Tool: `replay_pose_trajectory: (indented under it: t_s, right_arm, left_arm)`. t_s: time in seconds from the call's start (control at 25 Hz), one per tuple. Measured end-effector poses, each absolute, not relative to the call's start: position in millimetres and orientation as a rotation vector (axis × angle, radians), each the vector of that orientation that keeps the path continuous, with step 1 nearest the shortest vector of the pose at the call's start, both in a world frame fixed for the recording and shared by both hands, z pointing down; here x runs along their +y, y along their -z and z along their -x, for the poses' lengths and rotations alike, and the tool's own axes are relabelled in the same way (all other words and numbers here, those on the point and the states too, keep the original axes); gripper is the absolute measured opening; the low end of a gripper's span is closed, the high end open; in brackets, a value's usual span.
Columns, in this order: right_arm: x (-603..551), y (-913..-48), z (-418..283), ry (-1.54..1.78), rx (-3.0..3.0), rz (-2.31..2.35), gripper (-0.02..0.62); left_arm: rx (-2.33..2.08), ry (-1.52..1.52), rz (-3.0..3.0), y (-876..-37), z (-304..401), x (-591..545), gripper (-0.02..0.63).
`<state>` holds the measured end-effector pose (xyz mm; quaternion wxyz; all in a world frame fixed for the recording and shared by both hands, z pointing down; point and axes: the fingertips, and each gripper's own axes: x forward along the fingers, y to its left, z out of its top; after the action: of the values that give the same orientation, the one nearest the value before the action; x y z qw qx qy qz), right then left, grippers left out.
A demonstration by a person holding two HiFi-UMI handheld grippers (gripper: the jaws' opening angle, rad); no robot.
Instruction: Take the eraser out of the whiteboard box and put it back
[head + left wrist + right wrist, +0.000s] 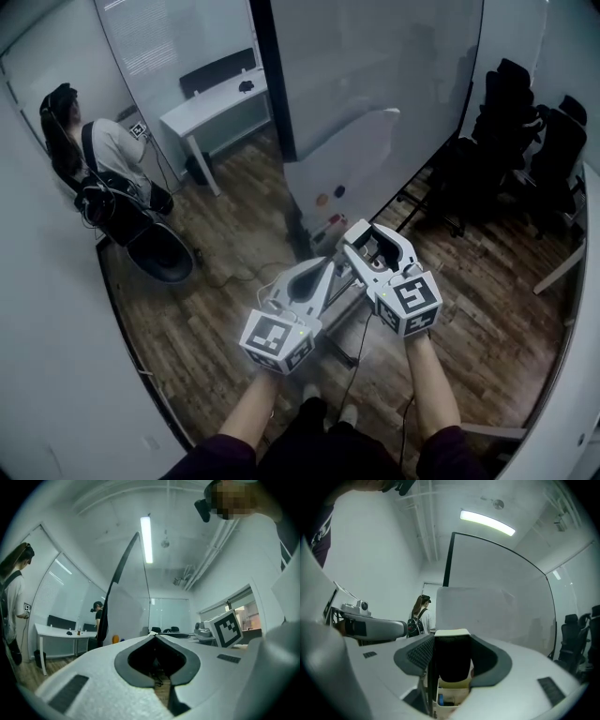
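Observation:
The eraser (451, 667) is a dark block with a cream top, and my right gripper (452, 641) is shut on it. It hangs just above the open whiteboard box (449, 699), a cream holder with a blue marker inside. In the head view the right gripper (373, 244) is held up near the lower edge of the whiteboard (361, 155), with the eraser (380, 253) between its jaws. To its left, my left gripper (328, 267) is shut with nothing in it. In the left gripper view the left gripper (154, 635) has its jaw tips touching.
A person with a backpack (105, 159) stands at the left beside a dark round chair (161, 251). A white desk (217, 101) is at the back, and black office chairs (525, 141) are at the right. Coloured magnets (330, 195) sit on the whiteboard. Cables run over the wooden floor (216, 319).

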<state>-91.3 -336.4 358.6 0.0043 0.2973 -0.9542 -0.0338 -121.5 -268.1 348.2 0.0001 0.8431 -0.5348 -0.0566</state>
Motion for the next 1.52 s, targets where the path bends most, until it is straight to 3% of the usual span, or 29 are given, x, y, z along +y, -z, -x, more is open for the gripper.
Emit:
replay_pose_trajectory:
  t_s: [0.68, 1.52]
  right_arm:
    - [-254, -301, 25, 0.188, -3.161, -1.121, 0.23]
    - [-265, -317, 20, 0.143, -3.151, -1.132, 0.23]
  left_arm:
    - [-1.653, 0.256, -2.737, -313, 87, -208, 0.005]
    - [-1.651, 0.236, -2.72, -330, 90, -216, 0.005]
